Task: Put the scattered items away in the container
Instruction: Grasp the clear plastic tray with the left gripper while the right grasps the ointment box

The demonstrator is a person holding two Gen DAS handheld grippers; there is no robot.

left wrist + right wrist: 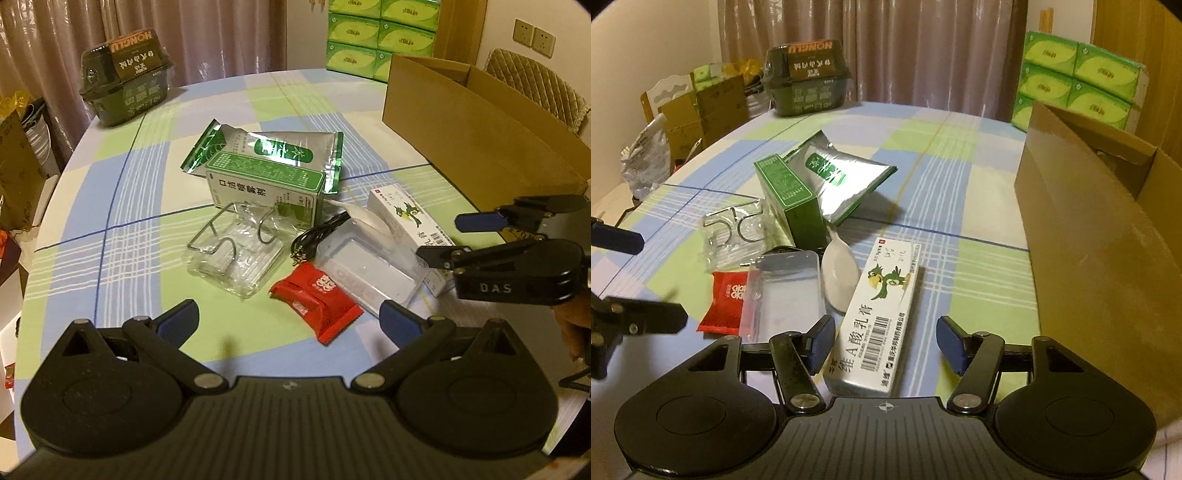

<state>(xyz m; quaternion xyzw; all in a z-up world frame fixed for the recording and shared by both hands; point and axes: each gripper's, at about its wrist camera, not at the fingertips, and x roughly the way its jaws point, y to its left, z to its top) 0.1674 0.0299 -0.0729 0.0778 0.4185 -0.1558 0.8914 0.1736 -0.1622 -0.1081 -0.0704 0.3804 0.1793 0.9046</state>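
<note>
Scattered items lie on the checked tablecloth: a white parrot medicine box (pixel 877 317), a clear plastic case (pixel 785 291), a red packet (pixel 316 301), a green box (pixel 266 192), a silver-green pouch (pixel 273 151), a clear bag with metal hooks (pixel 232 251), a black cable (pixel 317 236) and a white mouse-like object (pixel 840 273). The open cardboard box (pixel 1097 225) stands at the right. My right gripper (pixel 884 343) is open, its fingers either side of the parrot box's near end. My left gripper (pixel 290 323) is open, just short of the red packet.
A dark green packaged bowl (pixel 125 88) sits at the table's far edge. Green tissue packs (pixel 1078 85) are stacked behind the cardboard box. Cartons and bags (pixel 698 107) stand beyond the table's left edge. A padded chair (pixel 535 88) is behind the box.
</note>
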